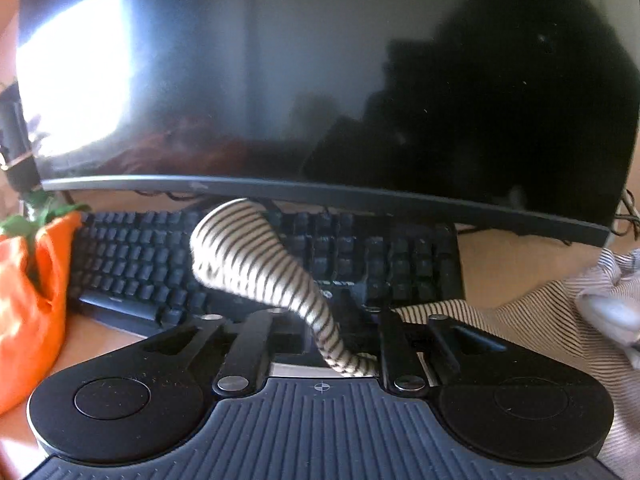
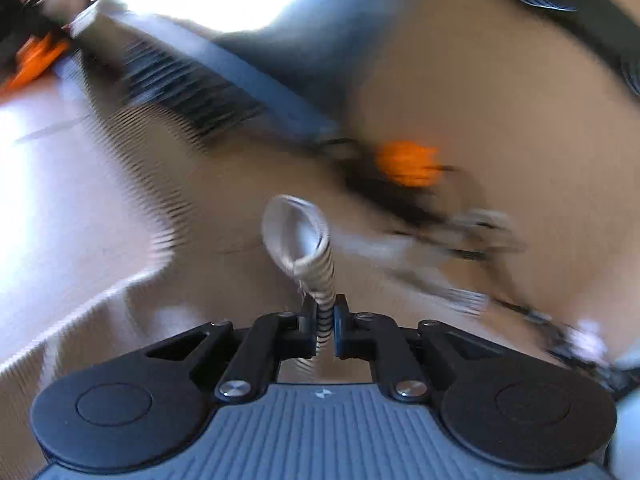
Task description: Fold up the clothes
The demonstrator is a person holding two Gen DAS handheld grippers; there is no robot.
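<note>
A striped beige-and-black garment is the task object. In the left wrist view a rolled fold of it [image 1: 256, 256] rises from my left gripper [image 1: 326, 344], whose jaws stand apart with the cloth running loosely between them. More of the garment [image 1: 520, 320] spreads on the desk to the right. In the right wrist view my right gripper [image 2: 325, 324] is shut on a striped edge of the garment [image 2: 298, 236], which loops up above the fingertips. The rest of that view is motion-blurred.
A black keyboard [image 1: 160, 264] lies just ahead of the left gripper under a large dark monitor [image 1: 320, 80]. An orange cloth item with green trim [image 1: 28, 300] lies at left. A blurred orange object [image 2: 408, 162] and cables show on the tan desk.
</note>
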